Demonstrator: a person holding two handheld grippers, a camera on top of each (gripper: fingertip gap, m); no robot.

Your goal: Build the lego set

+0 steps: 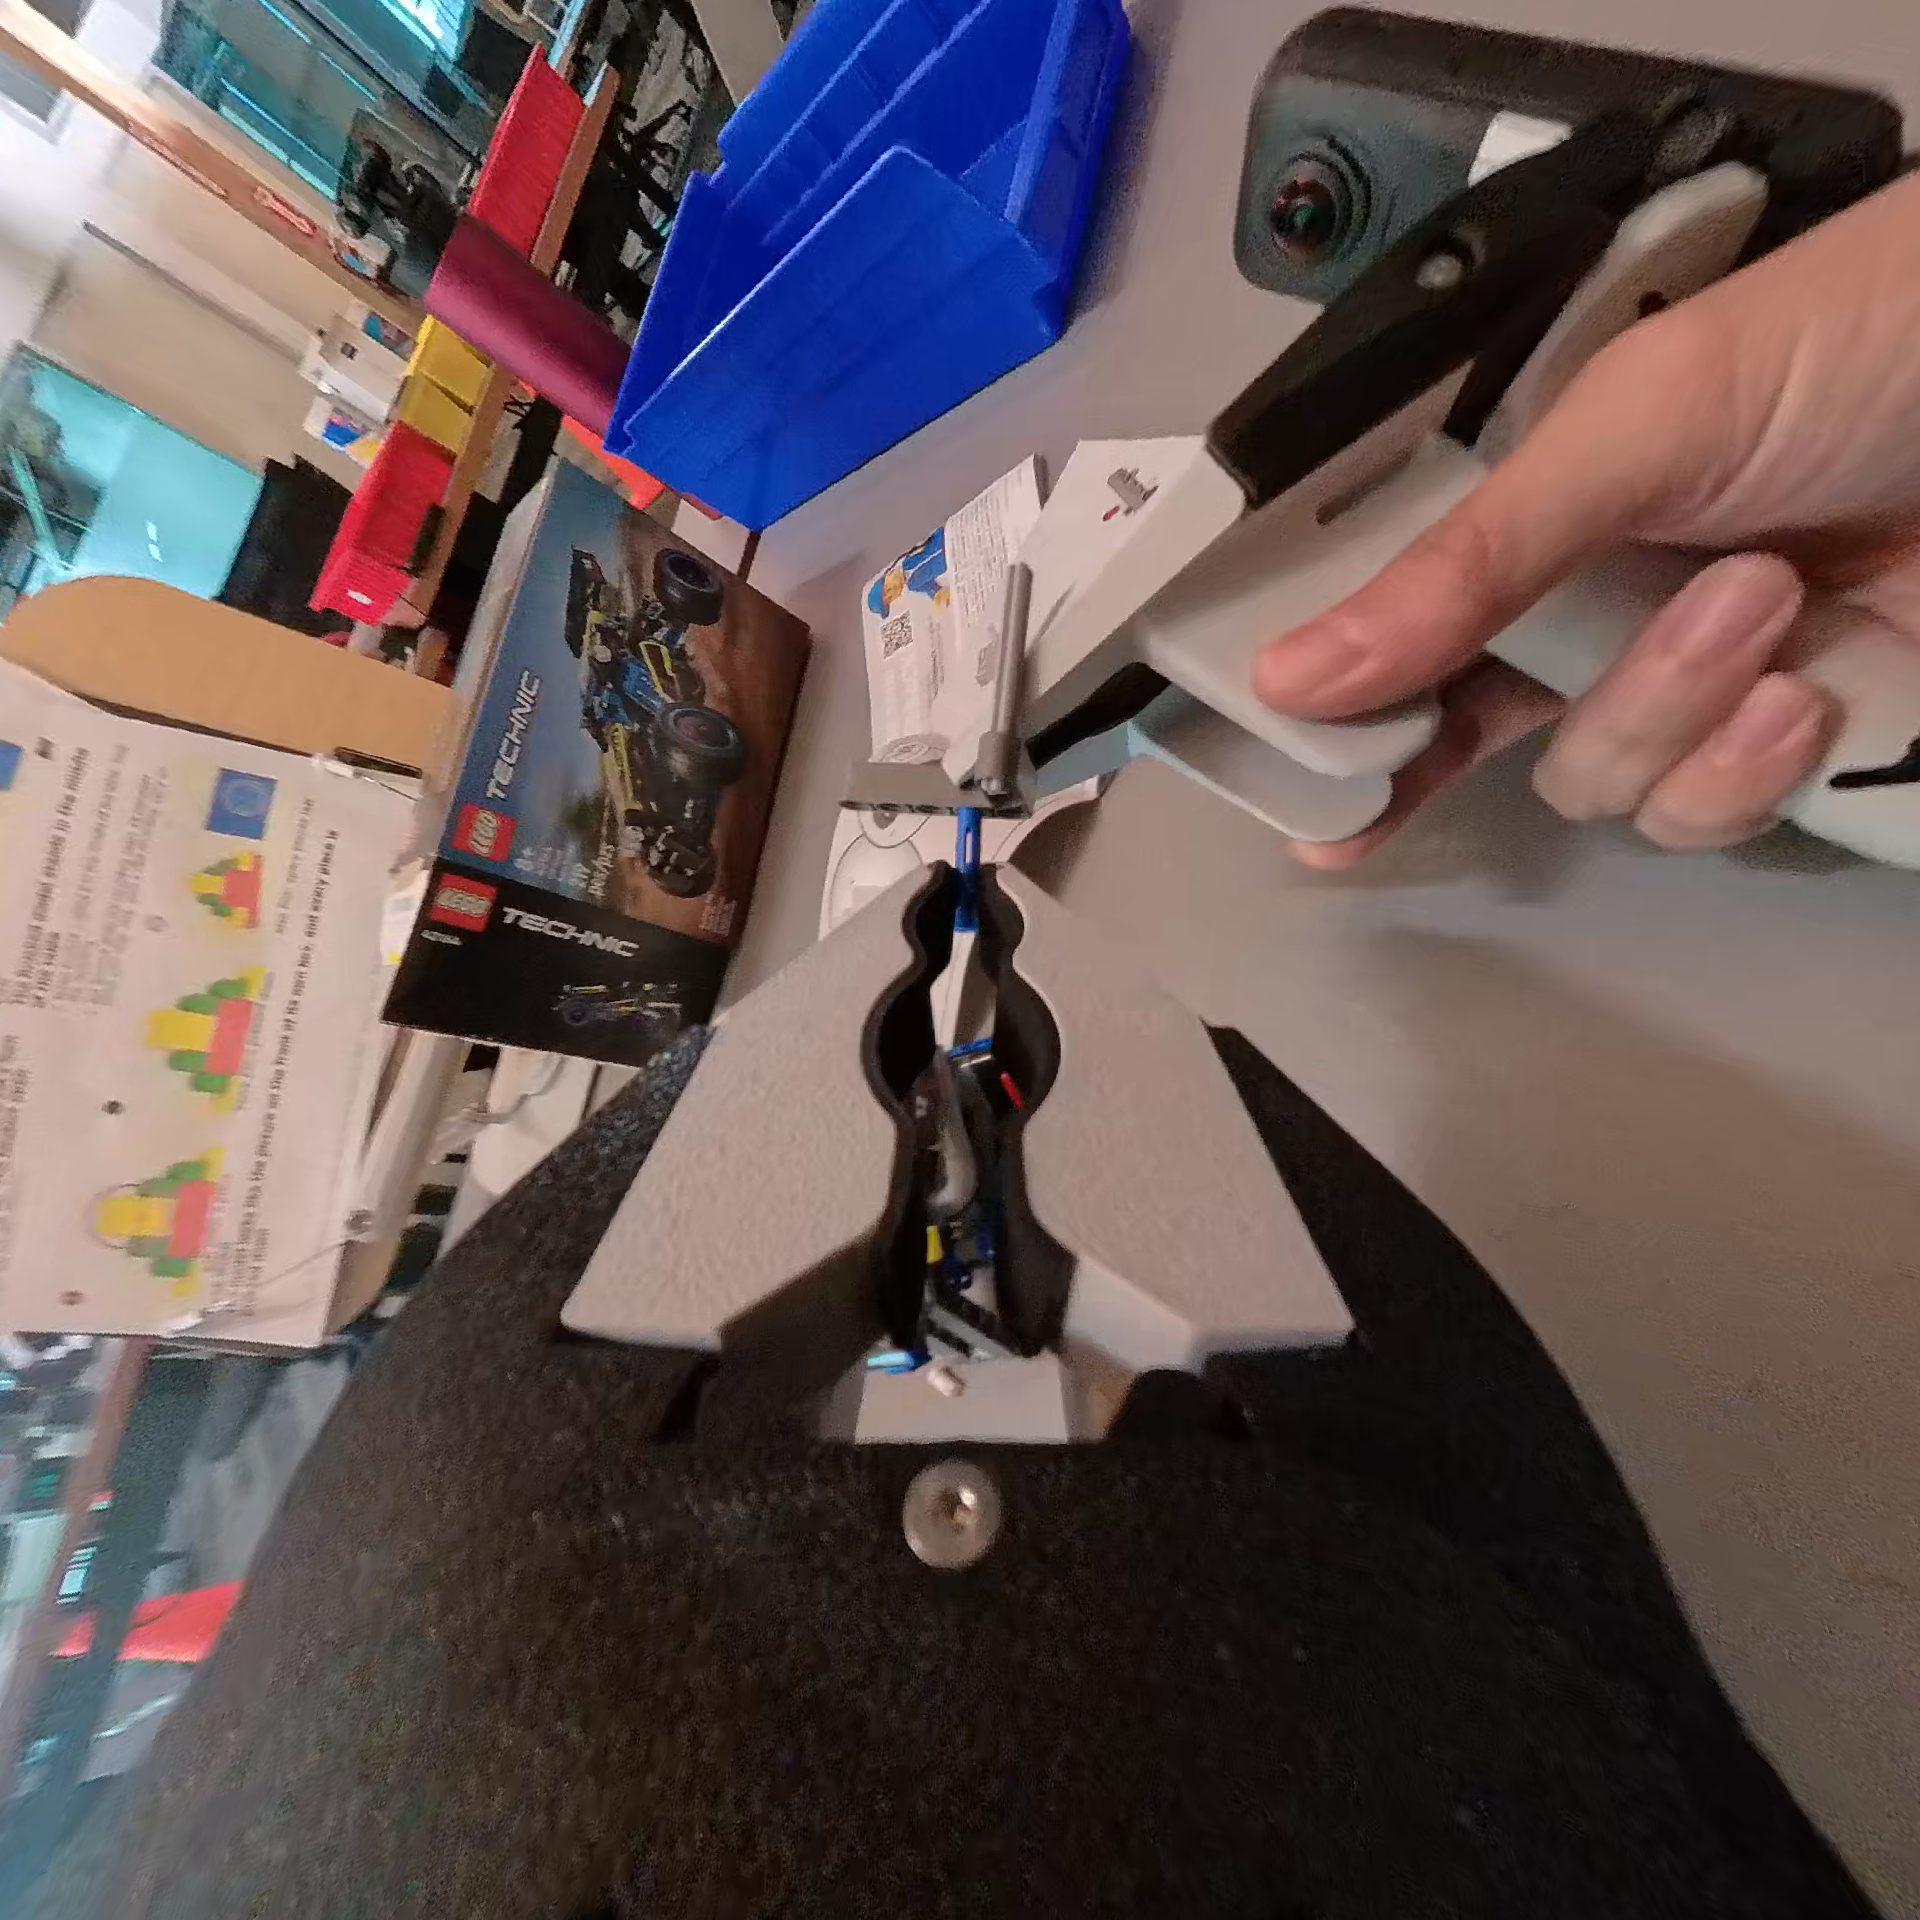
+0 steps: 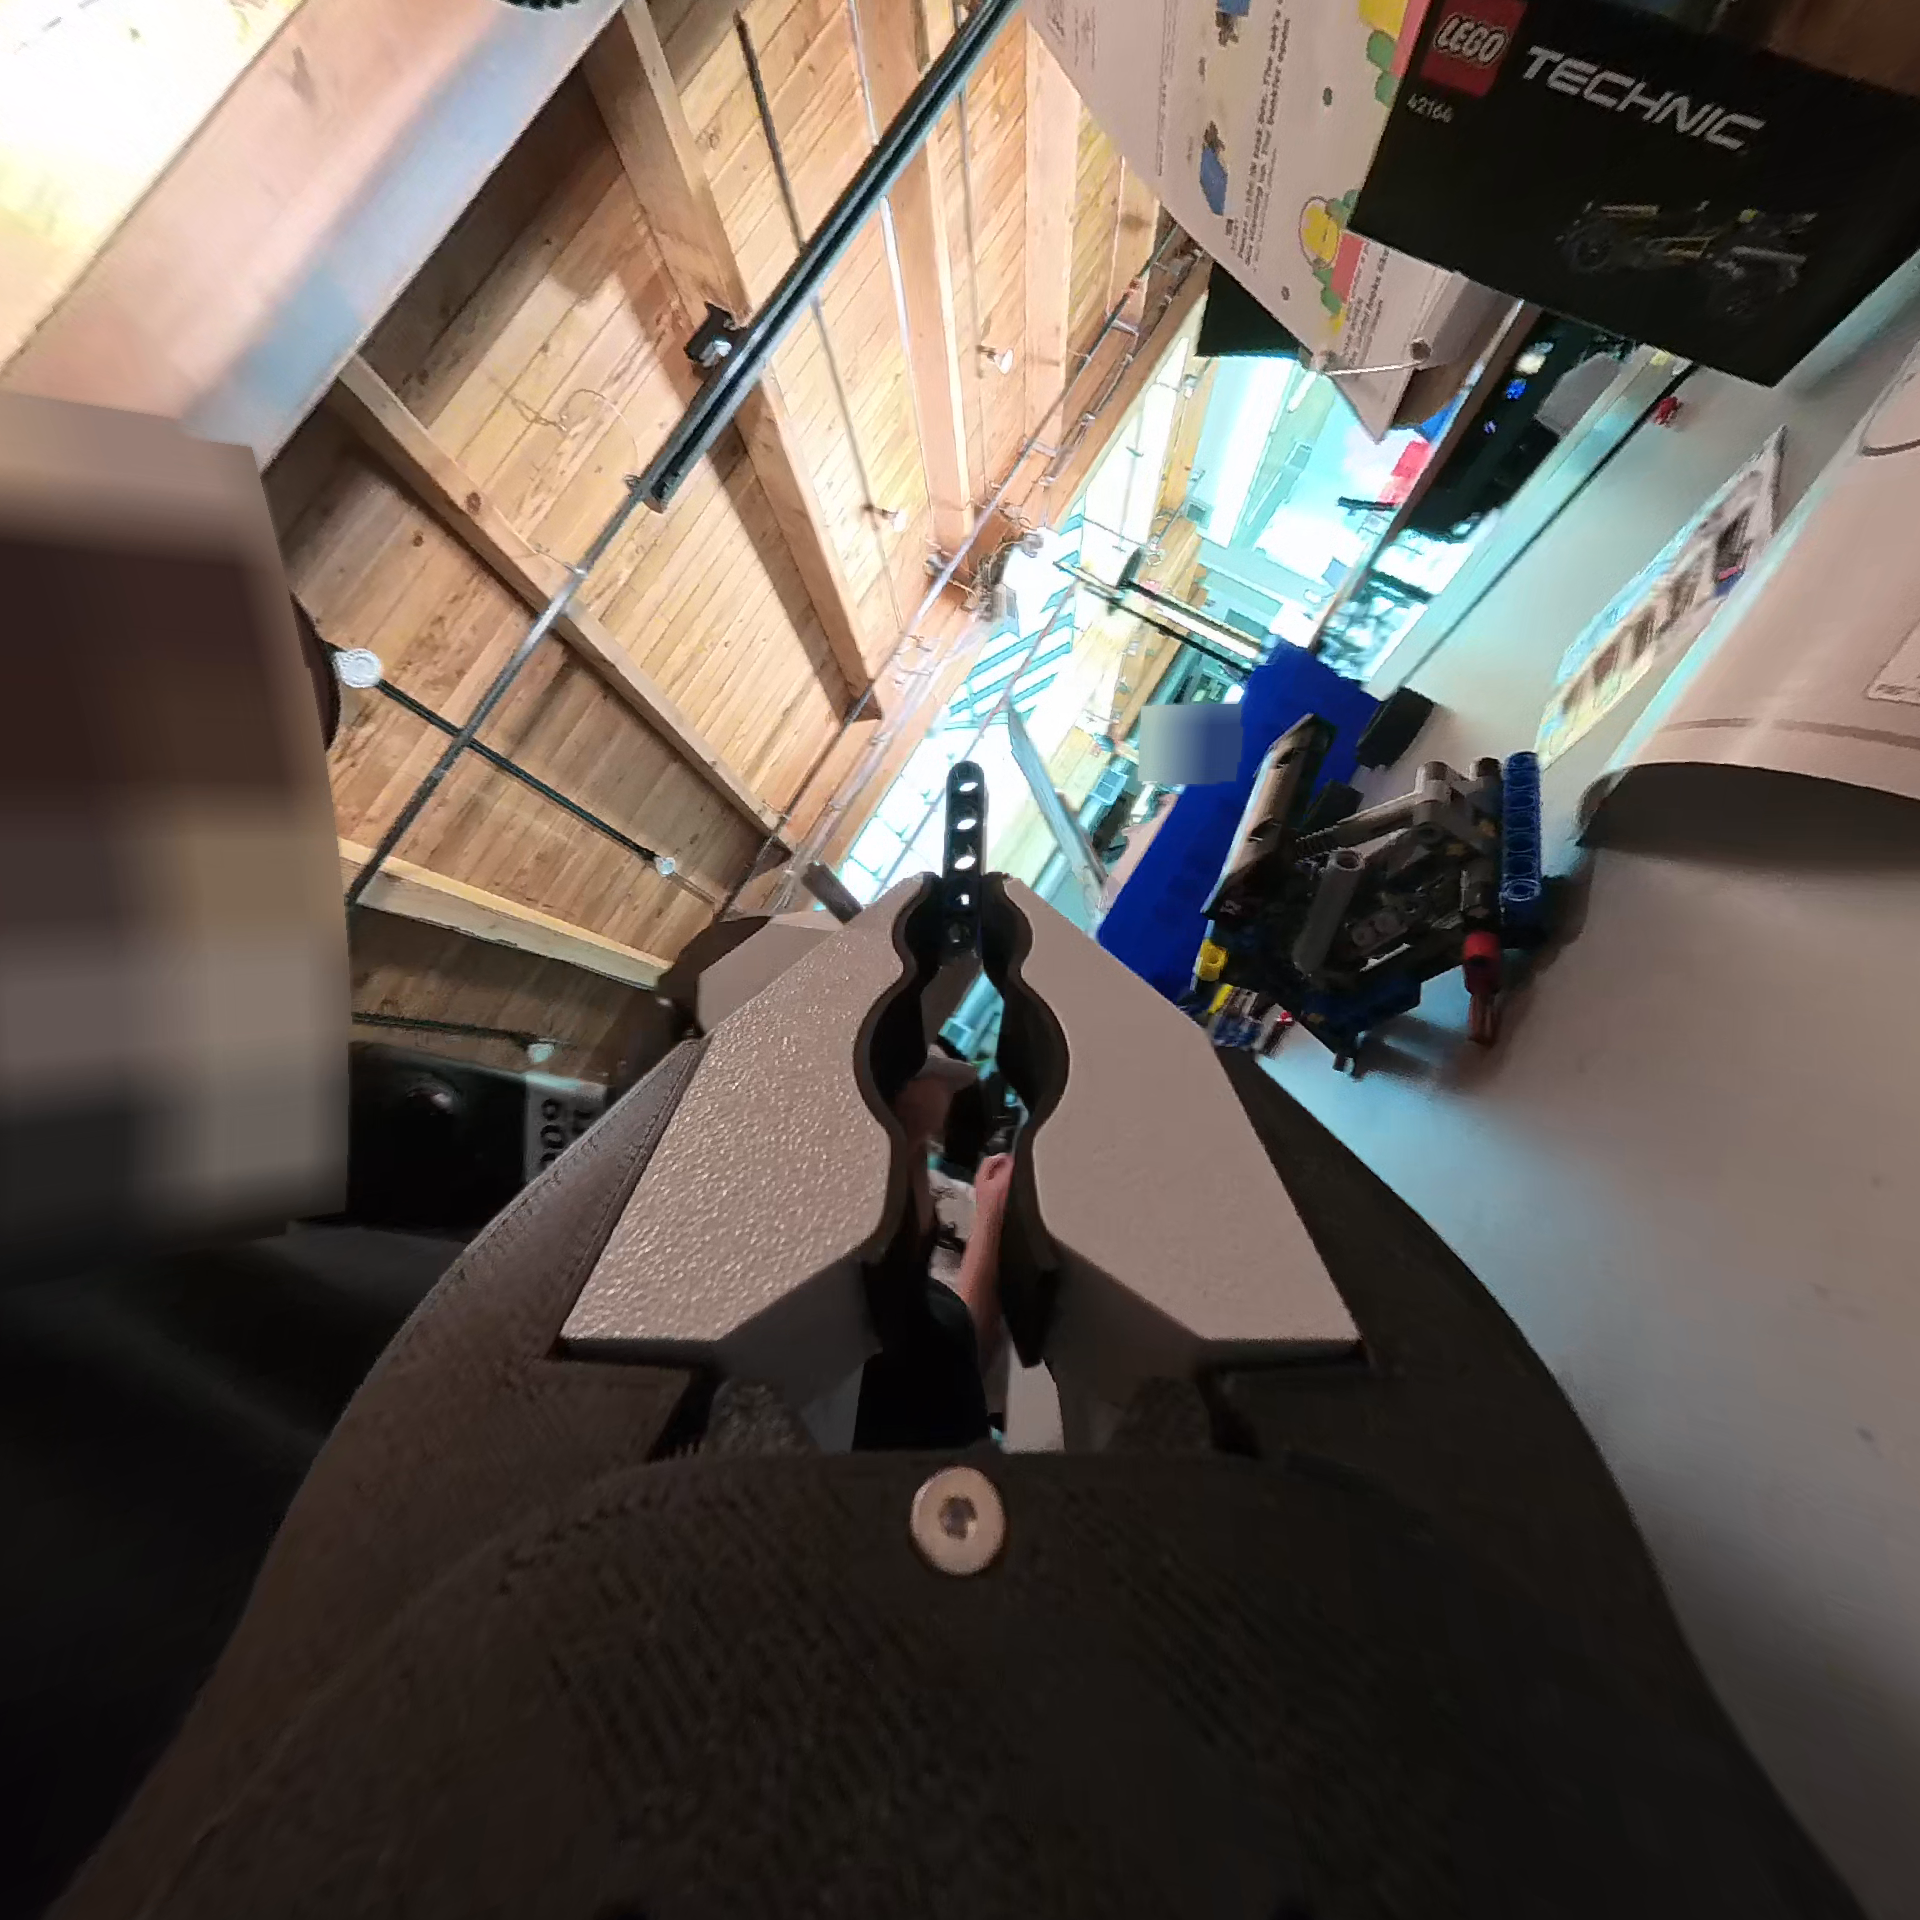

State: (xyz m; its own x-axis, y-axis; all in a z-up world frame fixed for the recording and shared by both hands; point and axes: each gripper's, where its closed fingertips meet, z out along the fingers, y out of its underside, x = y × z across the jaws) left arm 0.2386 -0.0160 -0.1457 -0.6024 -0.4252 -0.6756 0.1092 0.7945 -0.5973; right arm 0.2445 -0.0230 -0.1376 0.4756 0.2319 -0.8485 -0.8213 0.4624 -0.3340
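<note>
One part-built model (image 2: 1382,894) stands on the desk (image 2: 1714,1143), toward the edge where a blue bin (image 2: 1247,790) sits, just beside that bin. Neither gripper touches it. It shows a grey frame, blue beams, red ends and some yellow. No wheels or body panels are visible from here, so I judge the build well short of finished.

Step in hand, by my reading, is joining two loose parts in the air above the desk.
- Right gripper (image 2: 966,904): fingers closed on a black beam (image 2: 964,842) with a row of holes, most of its length sticking out past the tips.
- Left gripper (image 1: 966,883): fingers closed on a thin blue pin (image 1: 968,842), tip pointing at the beam.
- In the left wrist view the right gripper (image 1: 1023,779), held by a hand (image 1: 1662,582), brings the beam (image 1: 914,798) edge-on. The pin tip is at the beam or touching it; I cannot tell whether it has entered a hole.
- A grey rod (image 1: 1008,644) rises beside the beam. It looks attached, not certain.

Left to do, as I judge it: seat the pin, then carry this sub-assembly to the model, then everything after.

Surroundings: a booklet (image 1: 956,613) lies open behind the grippers, the set box (image 1: 623,779) beyond it, stacked blue bins (image 1: 883,260) toward the far edge.
</note>
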